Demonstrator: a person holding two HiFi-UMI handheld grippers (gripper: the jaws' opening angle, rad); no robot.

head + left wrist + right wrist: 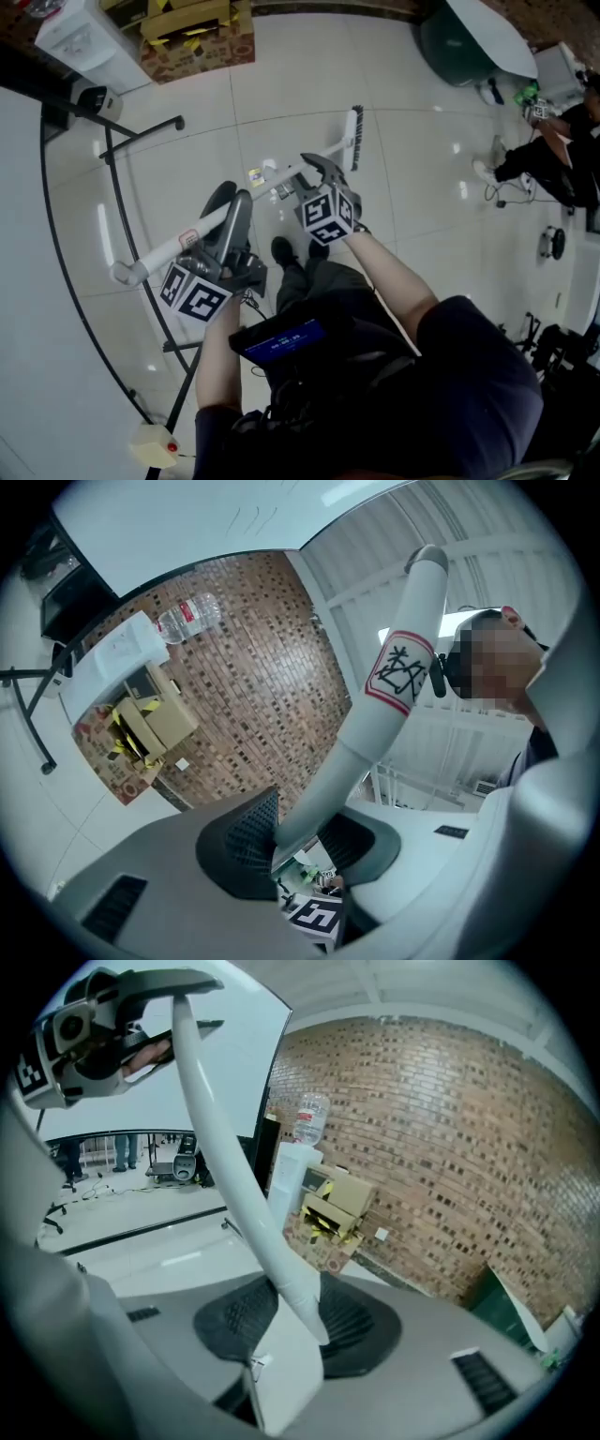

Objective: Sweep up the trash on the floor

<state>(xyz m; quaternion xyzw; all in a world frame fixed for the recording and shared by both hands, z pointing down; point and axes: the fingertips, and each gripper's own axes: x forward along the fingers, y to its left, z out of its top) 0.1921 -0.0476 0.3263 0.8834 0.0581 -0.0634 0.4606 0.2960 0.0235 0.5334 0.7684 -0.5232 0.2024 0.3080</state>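
A white broom runs slantwise across the head view, its long handle [169, 247] ending in a brush head [354, 141] on the pale tiled floor. My left gripper [230, 208] is shut on the handle near its top end. My right gripper [322, 172] is shut on it lower down, close to the brush. In the left gripper view the handle [398, 667], with a red-edged label, rises from between the dark pads [239, 841]. The right gripper view shows the handle [220, 1138] clamped between its pads [356, 1326]. Small scraps of trash [255, 175] lie on the floor beside the handle.
Cardboard boxes [192, 28] and a white water dispenser [80, 37] stand at the back left. A black frame with a foot [141, 131] curves along the left. A green bin [459, 47] is at the back right, near a seated person [553, 150].
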